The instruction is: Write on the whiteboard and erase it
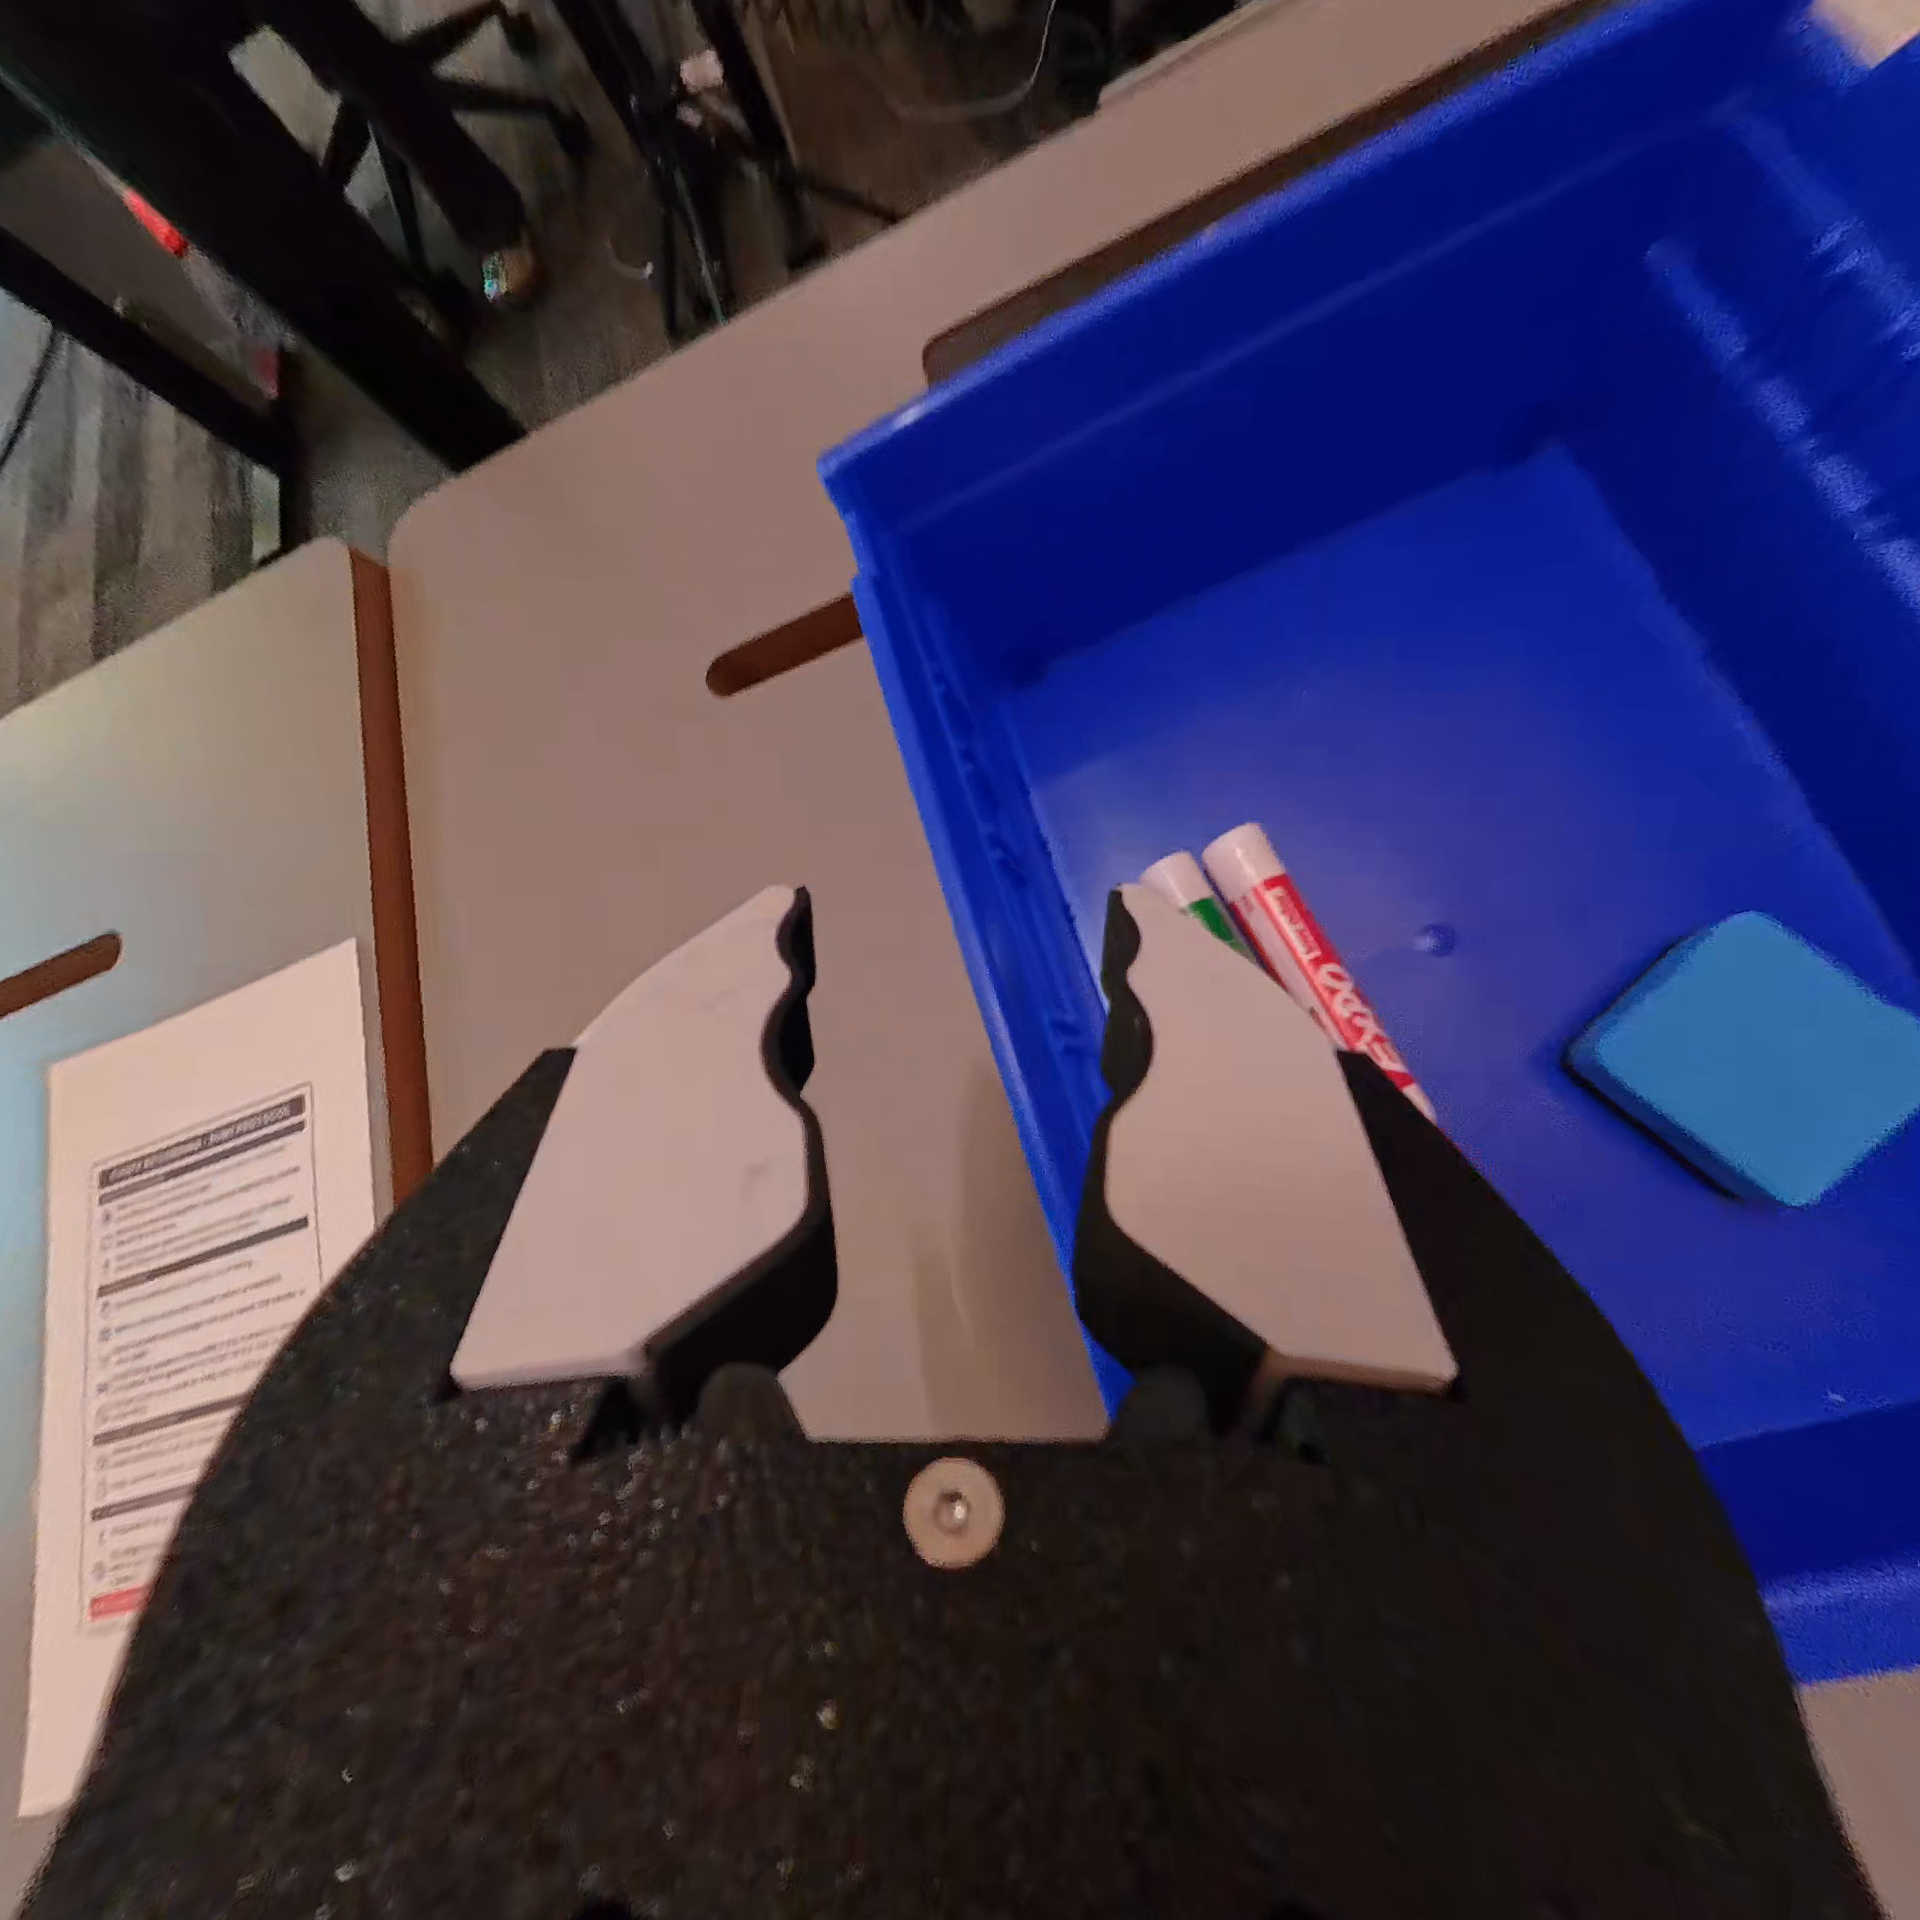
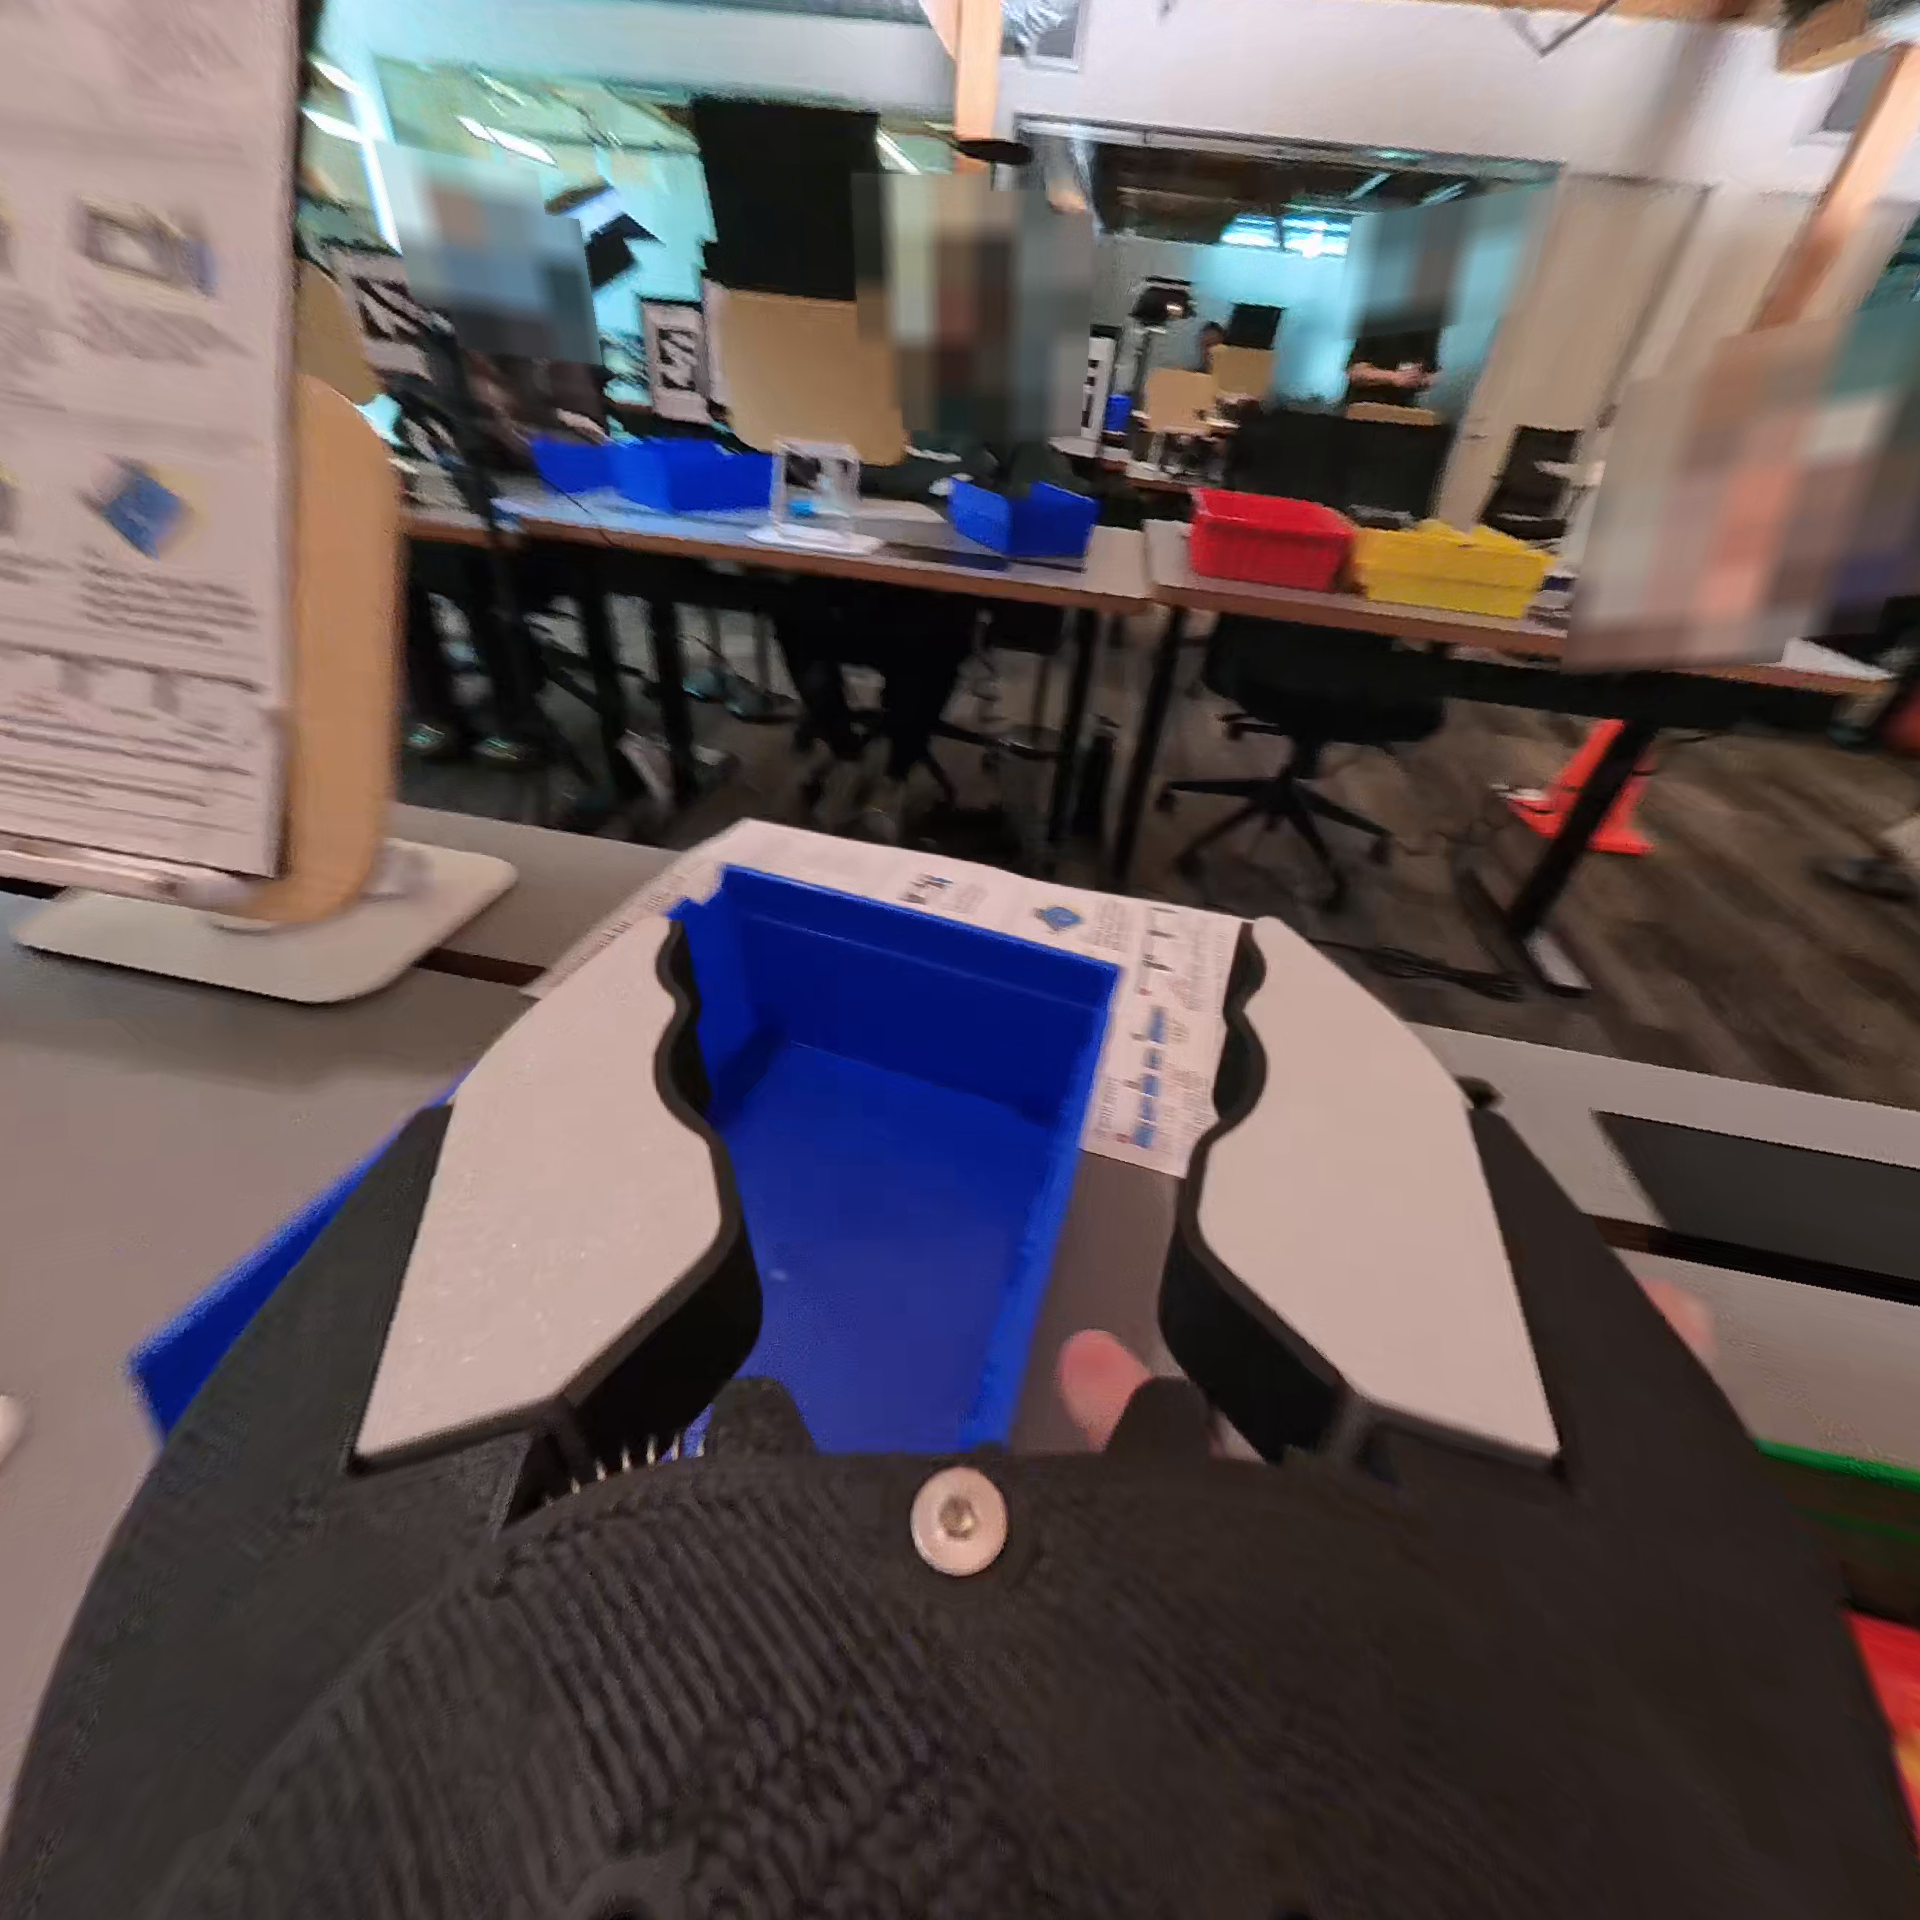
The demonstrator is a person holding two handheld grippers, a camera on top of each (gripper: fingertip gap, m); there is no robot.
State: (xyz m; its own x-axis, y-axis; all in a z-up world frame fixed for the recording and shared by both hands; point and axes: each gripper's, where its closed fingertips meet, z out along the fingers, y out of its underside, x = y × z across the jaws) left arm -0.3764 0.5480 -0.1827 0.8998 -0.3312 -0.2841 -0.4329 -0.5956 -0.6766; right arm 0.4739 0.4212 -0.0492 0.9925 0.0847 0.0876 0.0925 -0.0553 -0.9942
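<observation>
Markers, two white-barrelled ones with a red label (image 1: pixel 1311 987) and a green label (image 1: pixel 1195 907), lie side by side on the floor of the deep blue plastic bin (image 1: pixel 1403 582) in our left wrist view, partly hidden behind our left gripper (image 1: pixel 961 906). A light blue rectangular foam eraser (image 1: pixel 1756 1055) lies in the same bin, apart from them. The left claw is spread and empty over the grey tabletop (image 1: pixel 623 582), just beside the bin wall. A printed white sheet (image 1: pixel 197 1299) lies at left. In our right wrist view, our right gripper (image 2: pixel 961 961) hangs spread and empty above the blue bin (image 2: pixel 904 1143), which stands on another printed sheet (image 2: pixel 1153 1029). No whiteboard can be made out for certain.
</observation>
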